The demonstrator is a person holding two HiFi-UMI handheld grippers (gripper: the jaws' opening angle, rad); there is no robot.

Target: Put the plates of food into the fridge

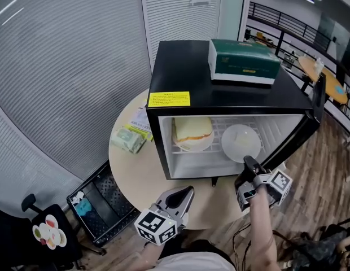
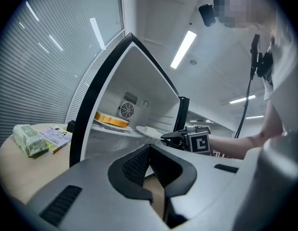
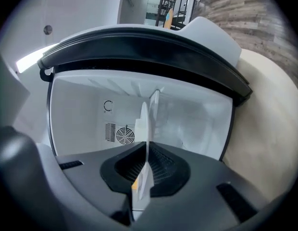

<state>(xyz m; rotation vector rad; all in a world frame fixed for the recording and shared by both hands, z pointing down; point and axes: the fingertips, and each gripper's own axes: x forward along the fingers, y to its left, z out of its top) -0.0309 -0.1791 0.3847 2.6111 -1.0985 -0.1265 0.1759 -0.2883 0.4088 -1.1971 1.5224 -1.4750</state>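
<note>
**Loading the fridge (image 1: 180,66).** The right hand-held gripper (image 1: 248,162) pinches the near rim of a white plate (image 1: 240,141). The plate lies inside the open compartment at centre right of the head view. It is over the wire shelf (image 1: 219,130), just beside a plate of yellow food (image 1: 192,133) that rests at the shelf's left. The left hand-held gripper (image 1: 185,196), at lower centre, is pressed together on nothing. It hangs over the surface (image 1: 135,168) in front of the fridge.

To do the step well, the white plate is best kept level and lowered until its base sits wholly on the shelf, clear of its neighbour. Only then should it be let go. The jaws should draw straight back, clear of the door (image 1: 310,117) at right.

Not resolved: whether the white plate touches the shelf, and whether it carries food, since the right gripper view shows it edge-on. In the head view the fridge's top hides the compartment's rear.
</note>
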